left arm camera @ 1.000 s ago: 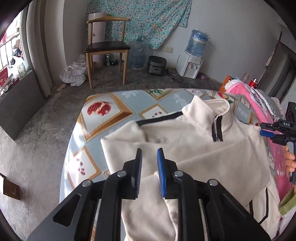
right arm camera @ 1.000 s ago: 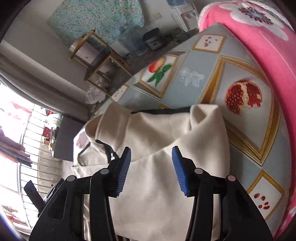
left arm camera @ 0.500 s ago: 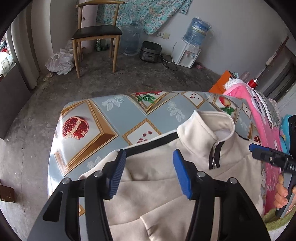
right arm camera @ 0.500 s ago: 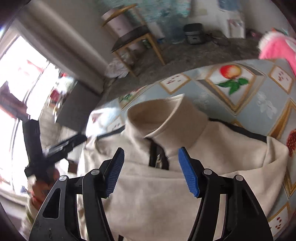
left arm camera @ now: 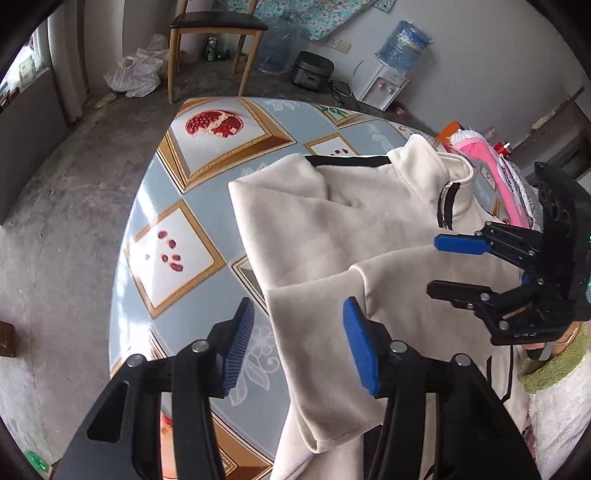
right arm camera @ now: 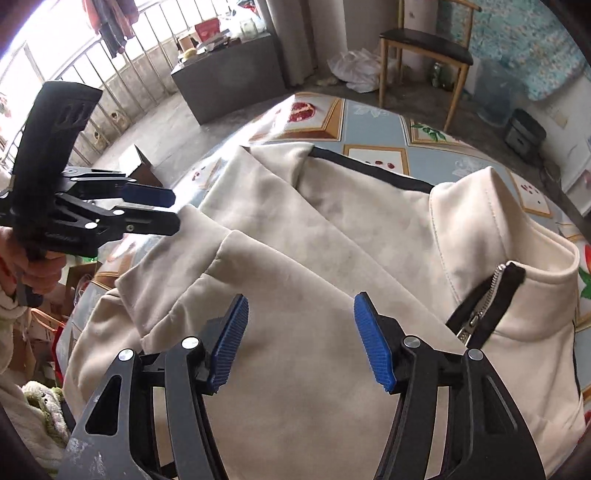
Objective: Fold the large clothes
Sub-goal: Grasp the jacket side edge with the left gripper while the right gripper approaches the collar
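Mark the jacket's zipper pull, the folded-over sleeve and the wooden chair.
zipper pull (right arm camera: pixel 474 320): right wrist view, on the metal slider below the collar.
folded-over sleeve (left arm camera: pixel 325 354): left wrist view, mid-sleeve fabric.
wooden chair (right arm camera: pixel 424 42): right wrist view, dark seat.

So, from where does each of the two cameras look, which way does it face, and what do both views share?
Left wrist: sits on the left tongs, faces steeply down over the folded sleeve of the cream jacket; the right tongs and a green cuff show at right.
Right wrist: sits on the right tongs, faces down at the jacket's front near the zipper; the left tongs and the hand holding them show at left.
Shared: the jacket, the fruit-print tablecloth, the wooden chair, each other's tongs. Both tongs stand open, gripping nothing.
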### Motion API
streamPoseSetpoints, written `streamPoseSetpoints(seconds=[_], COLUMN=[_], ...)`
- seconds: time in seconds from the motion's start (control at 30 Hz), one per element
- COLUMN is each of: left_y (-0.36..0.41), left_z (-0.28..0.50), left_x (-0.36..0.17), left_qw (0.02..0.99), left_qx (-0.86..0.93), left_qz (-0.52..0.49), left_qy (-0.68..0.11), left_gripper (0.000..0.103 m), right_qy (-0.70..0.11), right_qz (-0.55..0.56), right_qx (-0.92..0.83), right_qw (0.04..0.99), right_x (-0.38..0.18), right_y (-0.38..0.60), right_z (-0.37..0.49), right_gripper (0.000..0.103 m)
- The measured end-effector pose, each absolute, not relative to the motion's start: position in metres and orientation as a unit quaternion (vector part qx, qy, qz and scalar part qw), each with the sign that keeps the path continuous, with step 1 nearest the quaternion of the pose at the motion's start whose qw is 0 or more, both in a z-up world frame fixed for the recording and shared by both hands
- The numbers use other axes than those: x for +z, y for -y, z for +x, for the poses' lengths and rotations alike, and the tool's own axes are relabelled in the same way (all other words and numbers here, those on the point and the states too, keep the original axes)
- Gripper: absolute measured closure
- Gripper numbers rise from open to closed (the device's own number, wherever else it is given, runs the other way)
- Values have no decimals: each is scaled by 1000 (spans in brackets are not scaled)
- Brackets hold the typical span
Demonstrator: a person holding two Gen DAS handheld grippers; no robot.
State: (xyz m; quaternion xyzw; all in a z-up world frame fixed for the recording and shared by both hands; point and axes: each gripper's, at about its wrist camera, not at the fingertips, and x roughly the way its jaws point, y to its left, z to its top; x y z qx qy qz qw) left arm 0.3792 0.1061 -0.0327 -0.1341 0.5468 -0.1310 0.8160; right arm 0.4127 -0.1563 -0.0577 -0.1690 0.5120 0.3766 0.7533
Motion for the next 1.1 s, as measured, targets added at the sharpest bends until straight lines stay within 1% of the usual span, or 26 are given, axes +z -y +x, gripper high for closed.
streamPoseSetpoints(seconds=[0.03,0.07,0.1,0.13,0.23,0.3,0.37,0.43,0.5,0.6,0.73,0.77,0.8,0.83,0.9,0.93,1.0,1.1], left_y=[-107,-109,-110,-111,-114,-115,-116,-114,-108,-99,-94,-94,-92,-92,-89,-86,-83,-85], left_z=[378,378,378,378,377,374,370,365,362,363,366,367,368,369,369,368,364,361], left_x=[-37,-41,-44,-45,-47,-46,-42,-36,-33,-34,-37,-39,-40,-42,-44,-43,-37,-21], left_qw=[810,805,802,801,803,806,814,822,828,831,834,835,837,837,842,846,856,870], left_qx=[-136,-140,-140,-138,-137,-134,-133,-140,-145,-134,-126,-122,-116,-112,-105,-102,-97,-100], left_qz=[-150,-164,-176,-183,-190,-182,-171,-159,-140,-109,-87,-83,-77,-70,-57,-48,-30,-35], left_qy=[-550,-553,-554,-553,-549,-546,-539,-529,-523,-529,-530,-530,-530,-530,-526,-521,-506,-482], left_gripper=[62,66,68,69,77,90,96,97,97,97,97,97,97,97,98,100,101,101], right_qy=[-517,-519,-522,-526,-524,-514,-506,-493,-490,-520,-507,-505,-502,-500,-492,-486,-472,-456], right_qz=[-172,-175,-174,-172,-189,-210,-217,-217,-214,-215,-243,-246,-248,-252,-259,-262,-263,-255], right_qx=[371,366,365,367,375,368,357,344,337,344,344,341,338,334,326,322,316,312], right_qw=[752,752,751,748,741,746,755,769,774,752,752,754,756,758,764,769,780,793], right_x=[-61,-63,-65,-66,-64,-63,-60,-58,-58,-71,-72,-71,-71,-69,-67,-64,-56,-39], right_y=[155,154,155,155,152,148,145,141,136,132,131,131,131,130,130,132,134,139], right_z=[415,415,416,414,404,400,401,406,412,413,400,398,395,392,388,386,383,384], right_gripper=[51,52,52,53,56,59,62,65,65,65,64,69,78,91,98,99,100,100])
